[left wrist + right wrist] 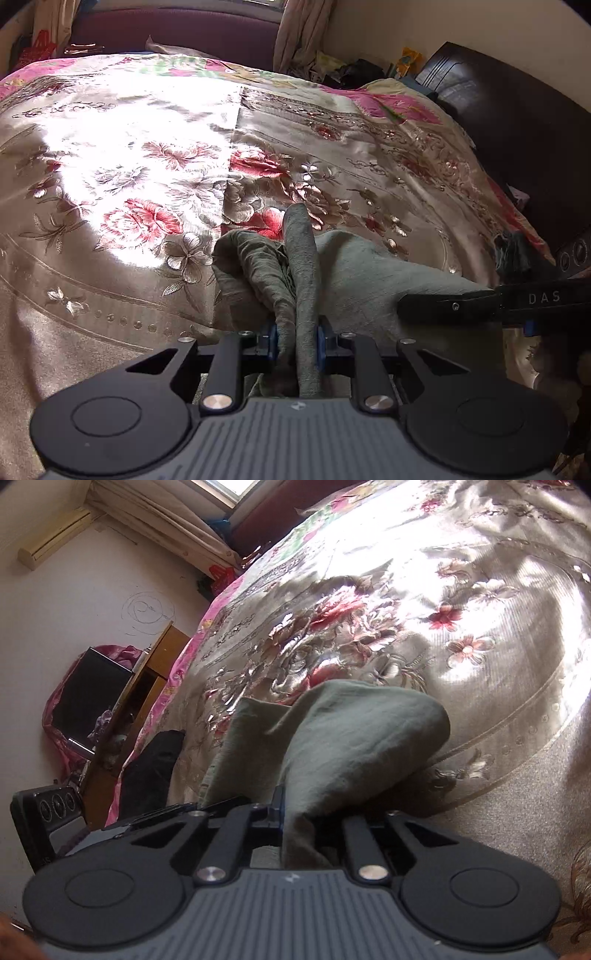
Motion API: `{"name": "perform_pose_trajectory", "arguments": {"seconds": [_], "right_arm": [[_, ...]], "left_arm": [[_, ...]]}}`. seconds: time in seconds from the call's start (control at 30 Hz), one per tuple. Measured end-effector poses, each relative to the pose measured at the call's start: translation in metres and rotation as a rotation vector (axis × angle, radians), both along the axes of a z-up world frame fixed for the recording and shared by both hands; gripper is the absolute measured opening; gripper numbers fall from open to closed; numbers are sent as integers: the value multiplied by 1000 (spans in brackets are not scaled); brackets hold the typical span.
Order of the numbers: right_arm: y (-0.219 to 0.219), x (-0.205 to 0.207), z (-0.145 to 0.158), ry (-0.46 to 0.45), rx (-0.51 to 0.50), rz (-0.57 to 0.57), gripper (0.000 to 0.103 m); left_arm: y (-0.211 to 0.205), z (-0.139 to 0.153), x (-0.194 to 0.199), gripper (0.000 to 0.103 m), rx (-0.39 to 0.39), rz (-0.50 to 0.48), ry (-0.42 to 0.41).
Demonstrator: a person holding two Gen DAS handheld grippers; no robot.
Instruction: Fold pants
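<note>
The grey-green pants lie bunched on the floral satin bedspread. My left gripper is shut on a thick fold of the pants, which bulges up between its blue pads. My right gripper is shut on another part of the pants; the cloth drapes over its fingers and hides them. The right gripper also shows in the left wrist view at the right, lying across the cloth.
A dark wooden headboard borders the bed on the right. Clutter and a curtain stand at the far end. In the right wrist view a wooden cabinet, a dark garment and a speaker box sit beside the bed edge.
</note>
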State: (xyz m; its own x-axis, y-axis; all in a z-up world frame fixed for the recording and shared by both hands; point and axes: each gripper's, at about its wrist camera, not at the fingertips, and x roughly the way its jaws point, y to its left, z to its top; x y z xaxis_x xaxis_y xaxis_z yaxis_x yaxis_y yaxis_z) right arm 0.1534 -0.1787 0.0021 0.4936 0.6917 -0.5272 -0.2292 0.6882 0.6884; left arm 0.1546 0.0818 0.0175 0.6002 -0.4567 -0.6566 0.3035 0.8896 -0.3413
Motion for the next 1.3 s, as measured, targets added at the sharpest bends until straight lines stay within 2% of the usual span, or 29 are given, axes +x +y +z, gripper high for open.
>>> {"name": "perform_pose_trajectory", "arguments": {"seconds": [0.13,0.23,0.3,0.37,0.47,0.5,0.63,0.83,1.0,1.1,1.17,1.2,1.3], "right_arm": [[16,2,31,-56,-2,30,10],[24,4,44,-96,-41,45,10],[26,7,41,-80,-73,44,10],[28,11,28,-46,-110,31,10],[21,12,8,7,-124,6,10],[15,12,3,21,-121,-4,10],[4,18,-9,56,-98,-31,10],[5,16,-15,47,-102,-14,10],[-6,16,-22,72,-64,-38,11],[-7,17,-27,78,-54,-31,11],[-6,18,-30,84,-55,-31,11],[-6,20,-32,91,-53,-33,11],[-5,23,-37,112,-55,-51,10]], "left_arm": [[9,14,-7,30,-48,8,-47],[20,14,-10,30,-25,44,-62],[28,3,-7,35,-41,56,-23],[28,-9,-5,35,-24,75,0],[21,-19,-4,47,-2,65,18],[19,-20,-5,54,-2,60,14],[23,-19,-8,70,59,90,-16],[26,-24,1,81,76,77,57],[18,-26,3,80,-13,-19,138],[11,-30,2,80,1,-46,136],[9,-33,10,80,-21,-41,138],[8,-35,16,76,-42,-35,142],[3,-35,23,48,-64,-20,150]]}}
